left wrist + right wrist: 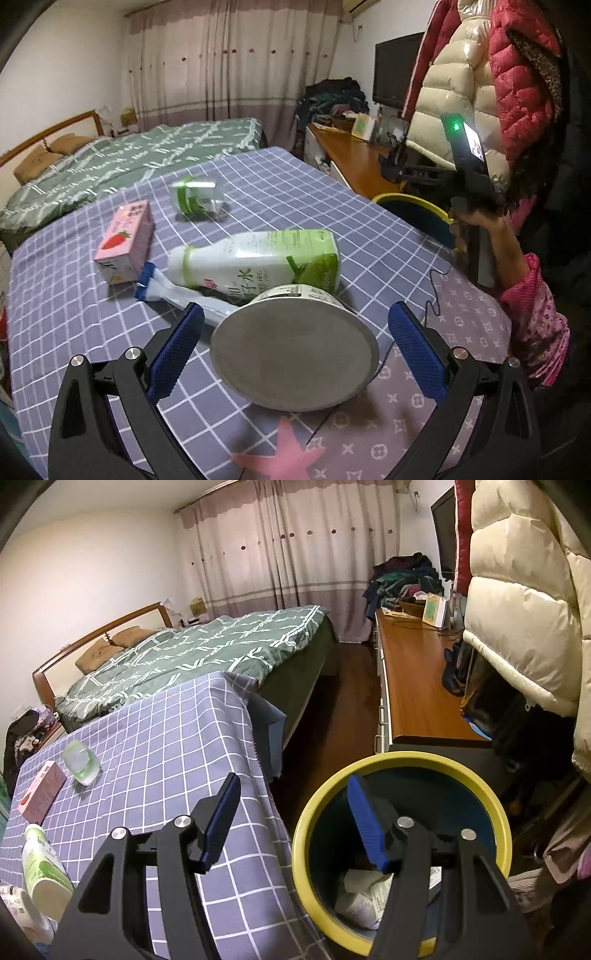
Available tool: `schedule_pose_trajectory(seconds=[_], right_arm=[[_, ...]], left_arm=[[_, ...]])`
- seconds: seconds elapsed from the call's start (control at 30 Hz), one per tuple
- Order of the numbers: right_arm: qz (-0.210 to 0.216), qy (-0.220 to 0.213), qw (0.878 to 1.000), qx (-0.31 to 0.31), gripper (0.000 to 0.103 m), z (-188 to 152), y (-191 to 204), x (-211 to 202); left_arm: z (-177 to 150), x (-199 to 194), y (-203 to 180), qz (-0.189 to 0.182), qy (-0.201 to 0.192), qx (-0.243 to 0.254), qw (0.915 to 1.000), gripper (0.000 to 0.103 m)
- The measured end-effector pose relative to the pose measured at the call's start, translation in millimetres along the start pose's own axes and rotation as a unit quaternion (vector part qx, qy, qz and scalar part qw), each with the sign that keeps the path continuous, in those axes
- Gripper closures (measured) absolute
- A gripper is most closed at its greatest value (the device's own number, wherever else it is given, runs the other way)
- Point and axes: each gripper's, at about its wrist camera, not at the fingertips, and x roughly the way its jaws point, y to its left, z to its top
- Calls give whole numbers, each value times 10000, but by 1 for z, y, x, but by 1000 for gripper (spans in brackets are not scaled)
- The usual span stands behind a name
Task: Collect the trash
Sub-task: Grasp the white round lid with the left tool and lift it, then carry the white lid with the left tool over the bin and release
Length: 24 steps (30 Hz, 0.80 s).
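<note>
A round paper tub [295,350] lies on its side on the checked tablecloth [55,314], its grey bottom facing me. My left gripper [295,308] is open and straddles the tub, both blue pads standing clear of it. Beyond the tub lie a white-and-green bottle [258,258], a blue-and-white wrapper [173,295], a pink strawberry carton [125,240] and a clear cup with a green band [197,199]. My right gripper [293,786] is open with nothing between its fingers, above the yellow-rimmed bin [310,819] beside the table. Crumpled paper [362,897] lies in the bin.
A bed with a green cover [207,650] stands beyond the table. A wooden desk [413,679] runs along the right, with puffy jackets [517,627] hanging over it. A thin black cable [434,291] crosses the table's right corner. A person's hand [480,221] in a pink sleeve holds the right gripper.
</note>
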Motion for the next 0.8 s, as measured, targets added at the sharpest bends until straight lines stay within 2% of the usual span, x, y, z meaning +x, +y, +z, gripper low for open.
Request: schedule_pose_trajectory(seconds=[0.2,0.33,0.43,0.6,0.8], right_arm=[[43,96,9999,28,45,1,-1,4],[56,116,9999,3,45,1,1,5],[67,128,9999,18,45,1,1,5],[155,-37,9997,165,45,0,-4,-1],[230,-184,9994,177,45,0,-11,-13]], left_arm=[[-8,15,-2,-9,360,81,9993,5],[-11,16,0,30,387,34,9992,5],[-13,18,-1,140,422,77,9990,9],[-8,9,-8,261,329,166,9990,9],[17,-7,-27,351,157,357,9986,9]])
